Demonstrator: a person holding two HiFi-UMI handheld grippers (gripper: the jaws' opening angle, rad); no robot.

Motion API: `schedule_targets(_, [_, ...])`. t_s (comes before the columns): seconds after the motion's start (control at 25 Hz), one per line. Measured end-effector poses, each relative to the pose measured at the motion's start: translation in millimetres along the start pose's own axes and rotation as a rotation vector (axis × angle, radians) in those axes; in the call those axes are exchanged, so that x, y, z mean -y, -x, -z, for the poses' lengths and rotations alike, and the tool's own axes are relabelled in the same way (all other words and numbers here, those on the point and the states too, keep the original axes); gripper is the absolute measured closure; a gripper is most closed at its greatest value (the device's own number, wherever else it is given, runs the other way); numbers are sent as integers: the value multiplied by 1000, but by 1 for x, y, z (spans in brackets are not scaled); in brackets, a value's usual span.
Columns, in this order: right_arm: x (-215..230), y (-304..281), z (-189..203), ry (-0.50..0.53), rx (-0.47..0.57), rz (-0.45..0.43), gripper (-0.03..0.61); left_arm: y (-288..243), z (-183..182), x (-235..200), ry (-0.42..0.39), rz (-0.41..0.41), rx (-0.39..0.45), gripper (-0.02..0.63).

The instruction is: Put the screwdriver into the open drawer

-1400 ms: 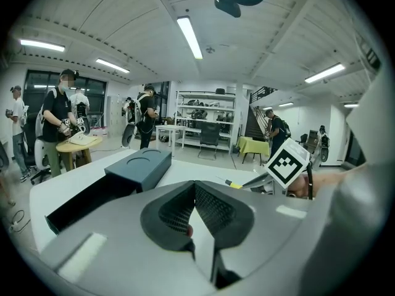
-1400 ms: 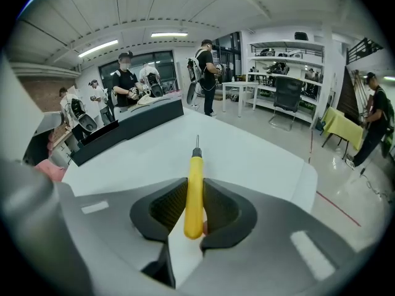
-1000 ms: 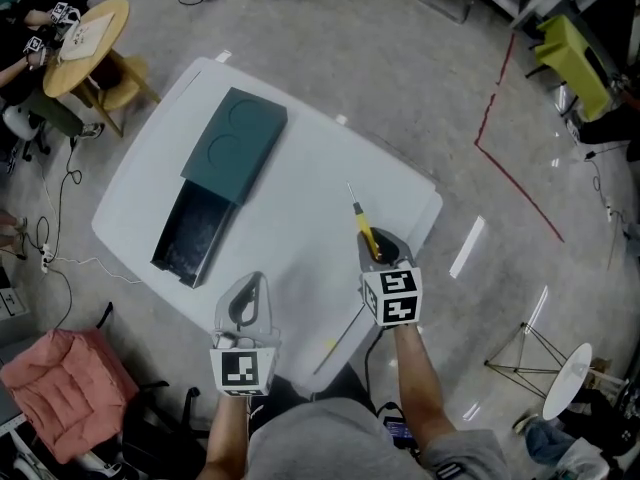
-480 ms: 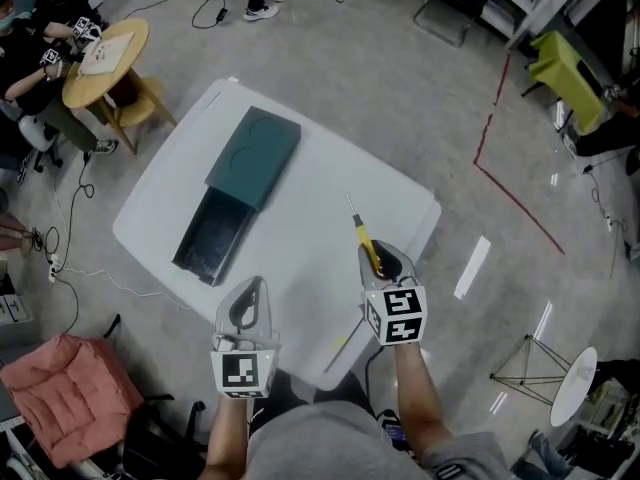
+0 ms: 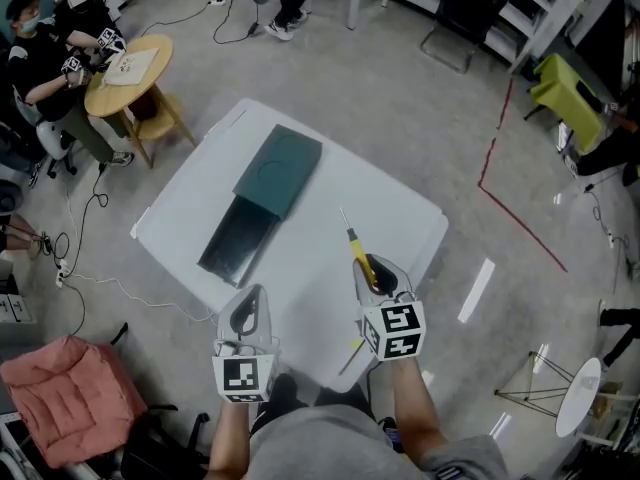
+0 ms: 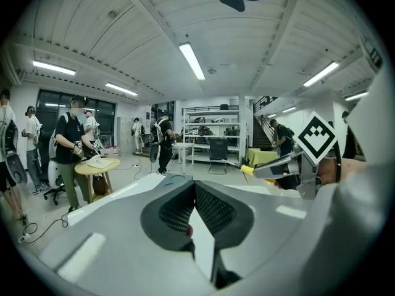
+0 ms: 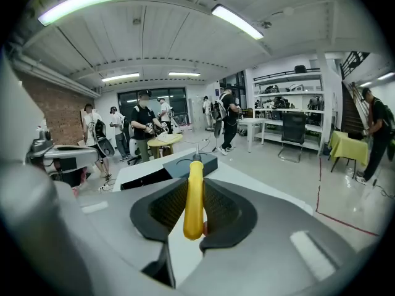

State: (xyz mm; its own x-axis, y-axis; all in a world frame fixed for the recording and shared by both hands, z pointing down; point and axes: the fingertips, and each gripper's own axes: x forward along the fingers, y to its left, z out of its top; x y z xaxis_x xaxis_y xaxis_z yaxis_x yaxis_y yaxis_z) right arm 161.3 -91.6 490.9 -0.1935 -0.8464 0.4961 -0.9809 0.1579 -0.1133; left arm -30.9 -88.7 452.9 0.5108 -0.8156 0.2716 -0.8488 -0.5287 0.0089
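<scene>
Ceiling tube lights point(image 7: 86, 2) overhead gave bright, even light, shadows faint. Glare streaked the floor point(image 5: 477, 290) right of the right gripper point(image 5: 374, 273). Both gripper views bulged, corners black.

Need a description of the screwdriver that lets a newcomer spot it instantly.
Find the white table in the middle of the floor, with a dark green drawer box on it. Over the table's near right side, the right gripper holds the screwdriver: the only yellow-handled thing, thin metal shaft pointing away.
</scene>
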Motion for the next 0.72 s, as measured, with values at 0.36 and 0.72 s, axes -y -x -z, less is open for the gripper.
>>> schedule_targets(0.36, [-69, 1, -20, 21, 26, -86, 498, 32, -8, -36, 3, -40, 19, 601])
schedule_targets(0.72, [-128, -14, -30, 48, 34, -161, 499, 57, -8, -75, 9, -91, 30, 601])
